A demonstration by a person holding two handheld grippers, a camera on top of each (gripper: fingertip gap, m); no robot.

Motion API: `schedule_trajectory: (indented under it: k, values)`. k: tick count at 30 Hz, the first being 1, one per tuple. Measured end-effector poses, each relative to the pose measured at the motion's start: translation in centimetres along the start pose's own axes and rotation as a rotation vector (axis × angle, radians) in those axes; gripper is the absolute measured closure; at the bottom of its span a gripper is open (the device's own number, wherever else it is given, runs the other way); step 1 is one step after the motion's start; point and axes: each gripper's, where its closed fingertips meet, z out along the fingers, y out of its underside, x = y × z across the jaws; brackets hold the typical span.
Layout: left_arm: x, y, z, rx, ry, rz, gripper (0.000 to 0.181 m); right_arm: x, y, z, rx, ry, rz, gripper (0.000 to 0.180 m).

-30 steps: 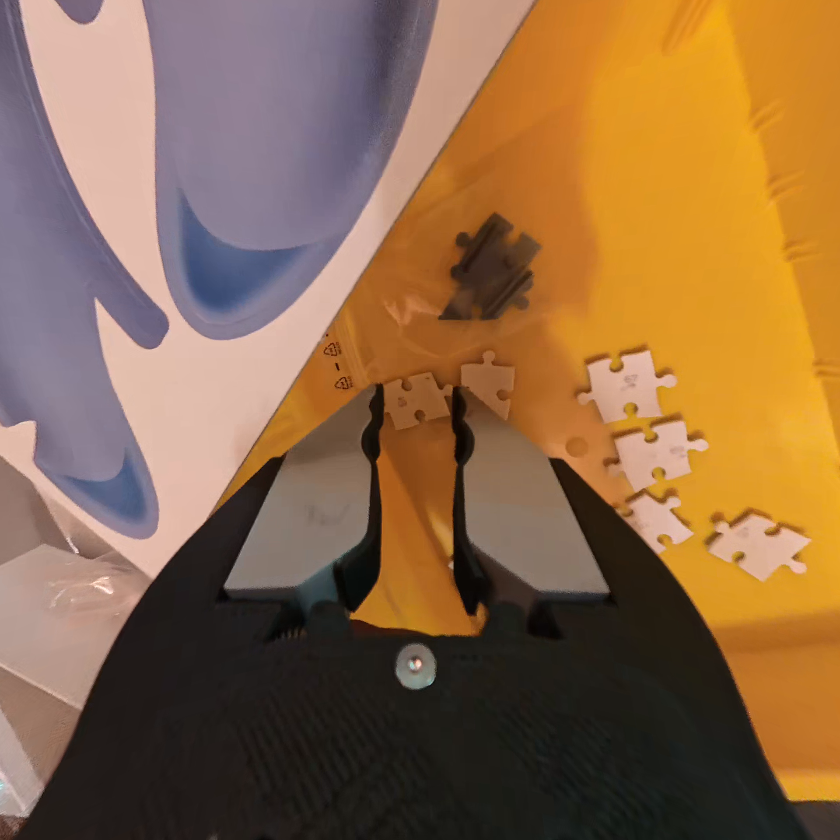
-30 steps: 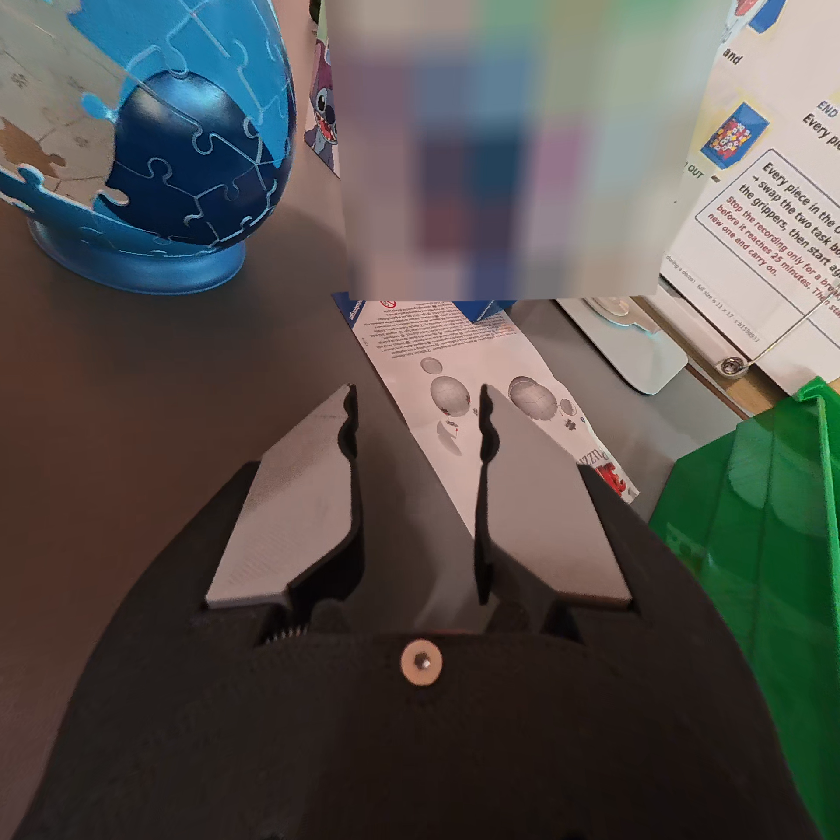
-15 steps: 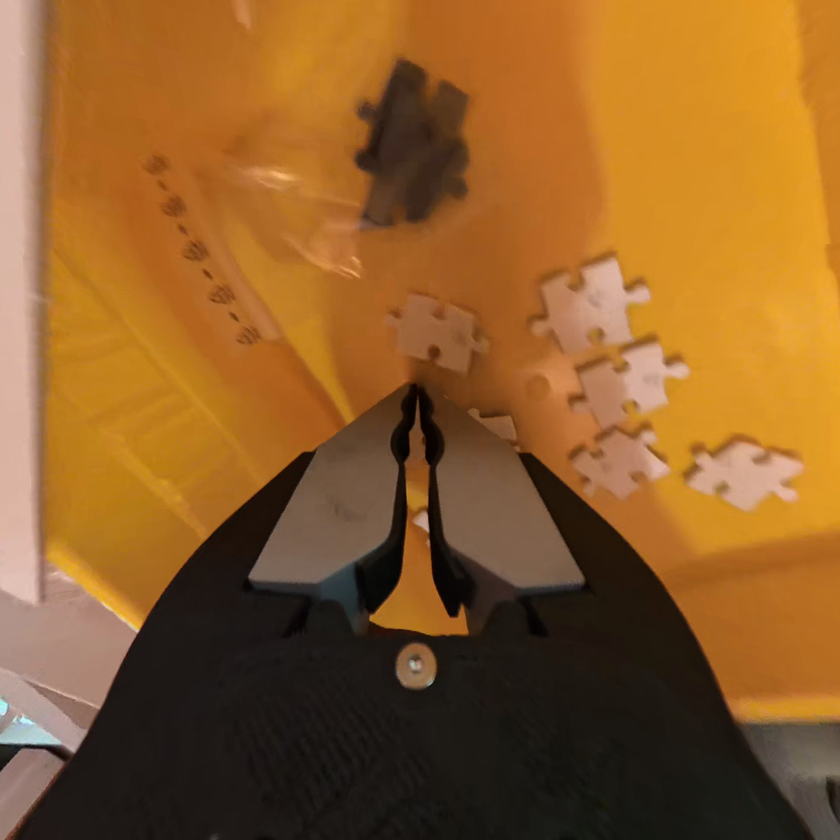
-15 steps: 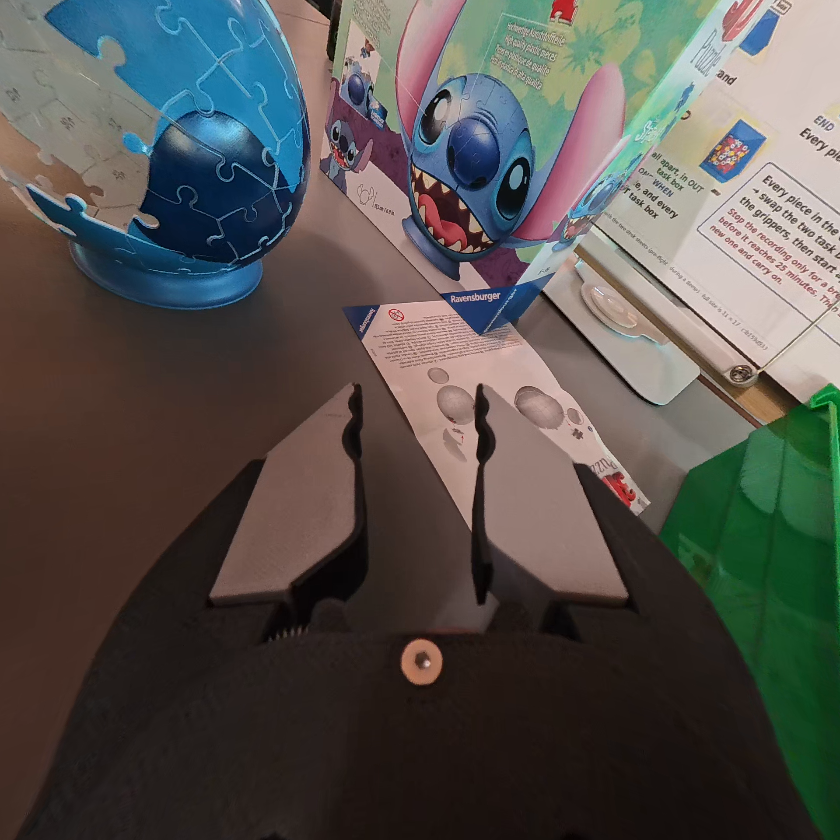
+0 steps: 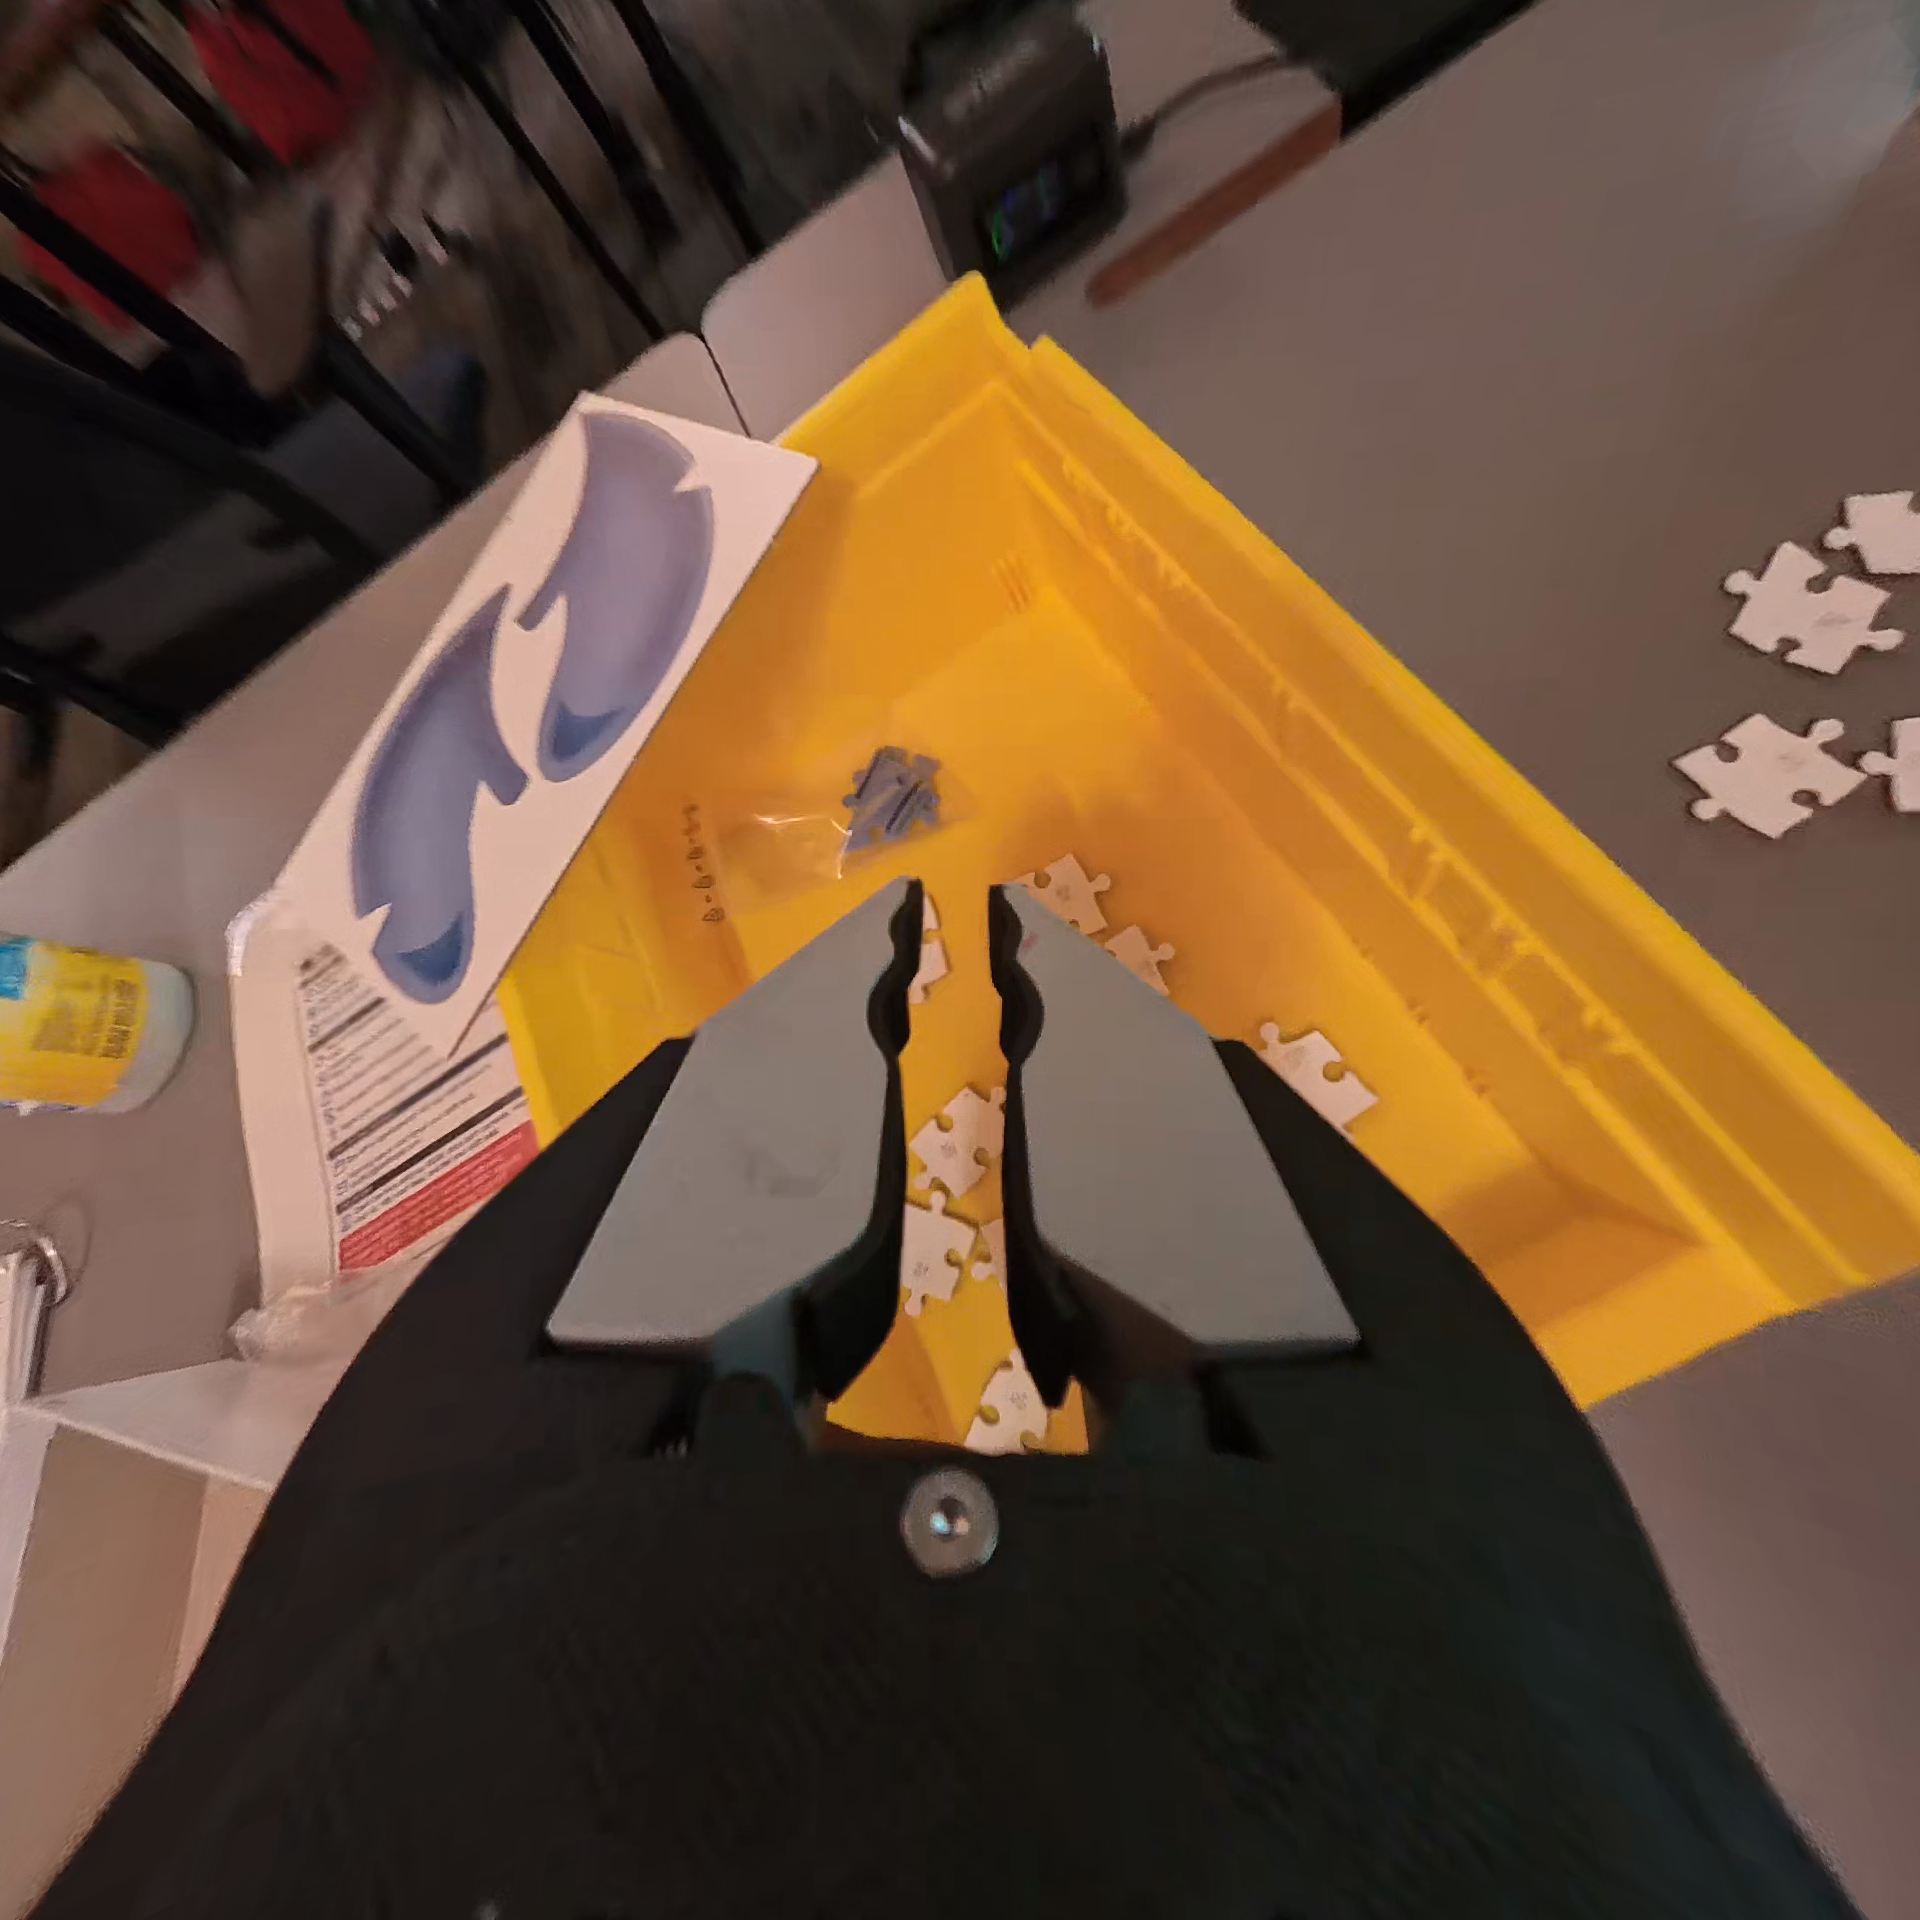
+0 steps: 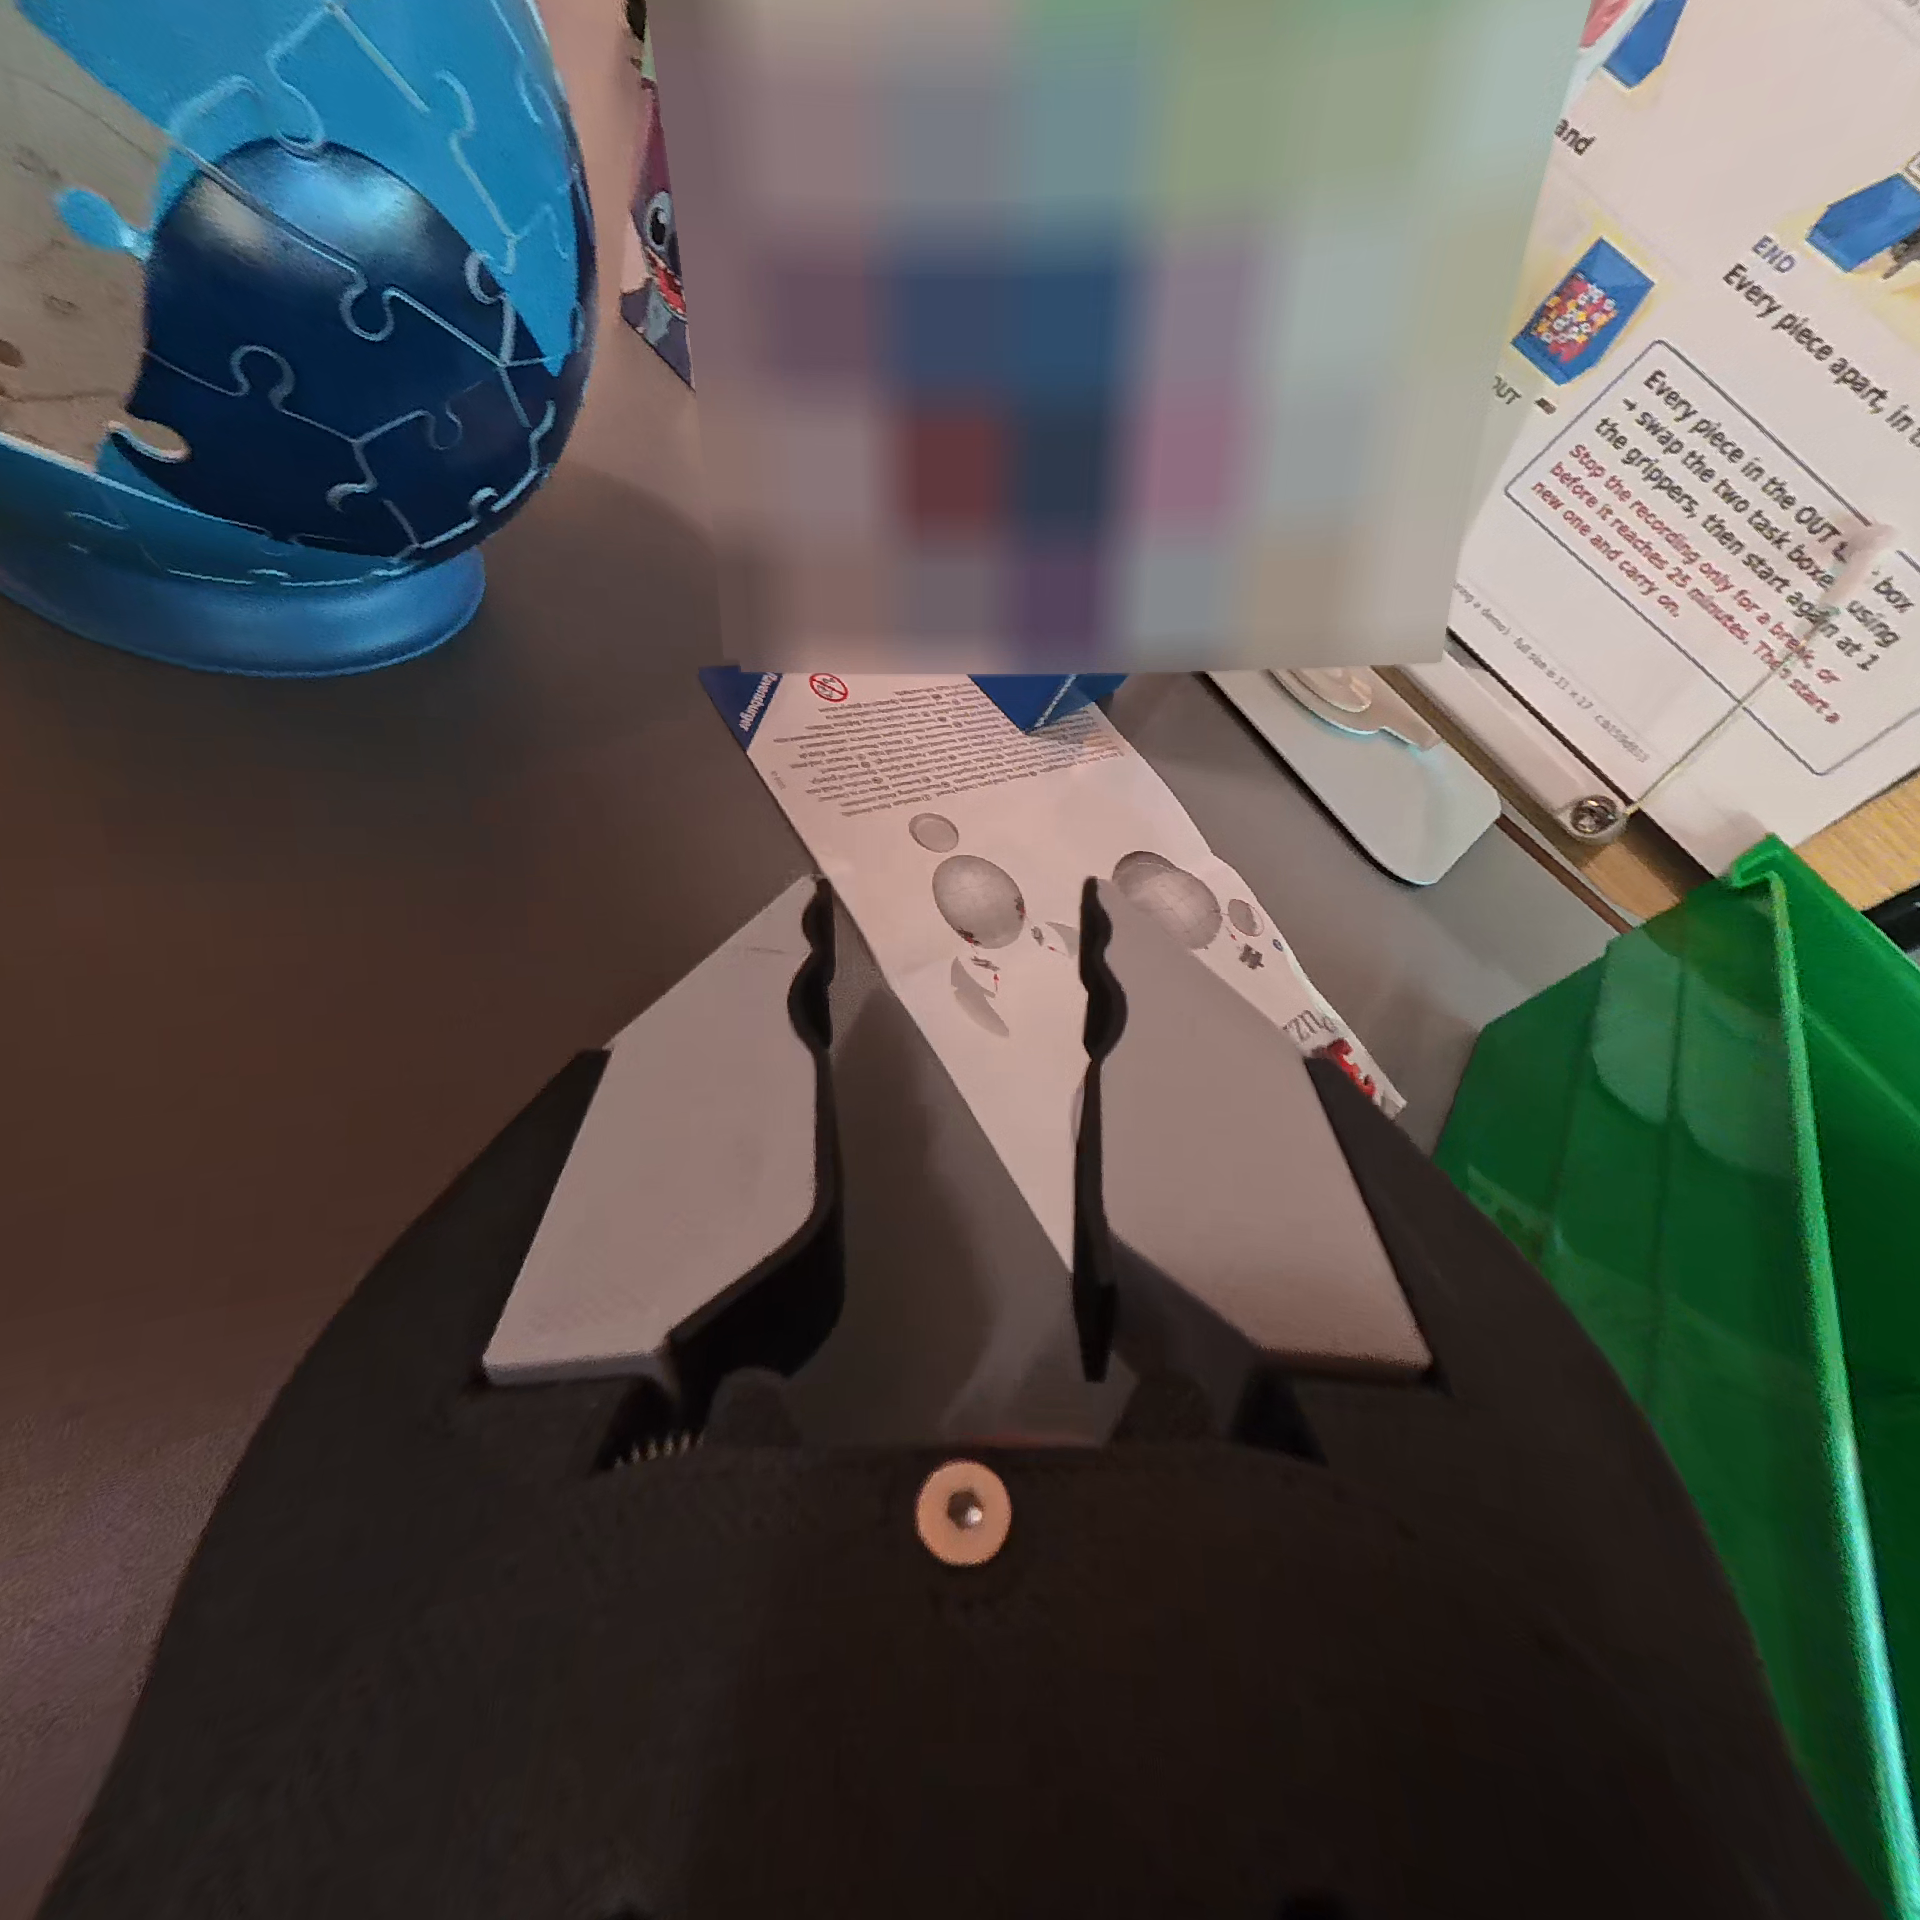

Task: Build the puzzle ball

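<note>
The left gripper (image 5: 954, 896) hangs over the yellow bin (image 5: 1299, 665), its fingers slightly parted and holding nothing; white puzzle pieces (image 5: 961, 1138) lie in the bin below. The right gripper (image 6: 951, 904), open and empty, is above a leaflet (image 6: 966, 790), with the half-built blue puzzle ball (image 6: 332, 353) on its stand well off to the left.

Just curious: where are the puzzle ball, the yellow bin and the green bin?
puzzle ball (image 6: 343, 384): right wrist view, dark blue side.
yellow bin (image 5: 1475, 935): left wrist view, right wall.
green bin (image 6: 1704, 1195): right wrist view, near wall.

Left hand-held gripper (image 5: 954, 894) slightly parted, empty, right hand-held gripper (image 6: 951, 904) parted wider, empty
</note>
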Motion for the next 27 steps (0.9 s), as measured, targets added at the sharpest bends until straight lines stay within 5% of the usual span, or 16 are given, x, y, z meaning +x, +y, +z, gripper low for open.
schedule_trajectory:
  k: [6,13,19,27]
  values:
    - [1.4,-0.9,-2.8,0.314,0.030,-0.108,0.173,1.3,0.7,0.6,-0.047,0.084,-0.026,0.137]
    - [0.2,1.1,-1.4,0.289,0.005,-0.119,0.159,2.1,1.1,1.3,-0.081,0.120,-0.014,0.137]
    - [-3.1,0.5,-2.5,0.444,-0.040,-0.303,0.159,2.2,0.8,1.8,-0.070,0.122,-0.024,0.137]
    - [-3.2,1.4,-1.3,0.384,-0.080,-0.291,0.158,1.6,0.1,1.6,-0.025,0.095,-0.038,0.138]
